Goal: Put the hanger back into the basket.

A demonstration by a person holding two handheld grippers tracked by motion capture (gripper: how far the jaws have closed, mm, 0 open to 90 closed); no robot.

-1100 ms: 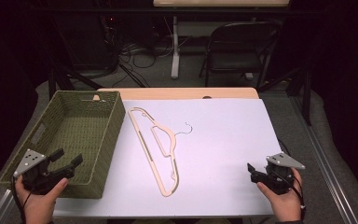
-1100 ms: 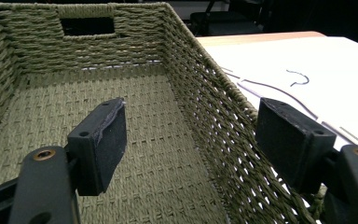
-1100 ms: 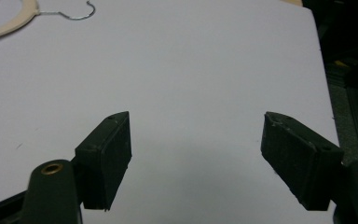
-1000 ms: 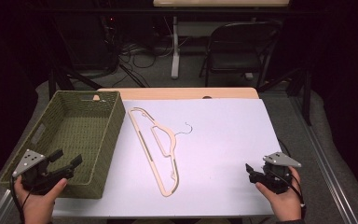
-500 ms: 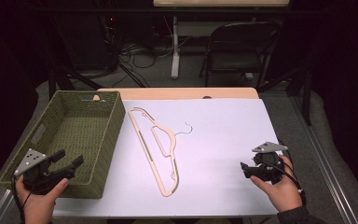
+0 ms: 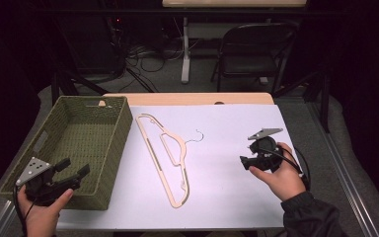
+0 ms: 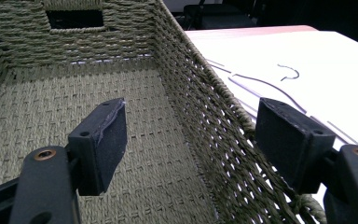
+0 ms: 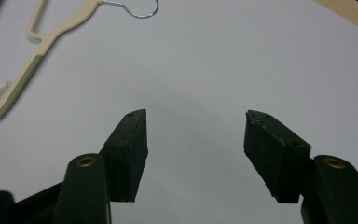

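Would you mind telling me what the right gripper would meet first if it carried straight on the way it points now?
Probably the bare white sheet; the right gripper tilts down at it, with the hanger off to one side.

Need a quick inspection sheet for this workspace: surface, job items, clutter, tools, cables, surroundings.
Surface: white sheet over a wooden table, bare around the items.
Job's things: beige hanger flat on the sheet, metal hook pointing right; green woven basket at left, empty.
Clutter: nothing seen.
Tools: left tool open at the basket's near rim; right tool open, jaws just narrowing, nothing between them, pointing toward the hanger.
Cables: one trails from each tool; a tangle on the floor.
Surroundings: dark room, folding chair behind the table.
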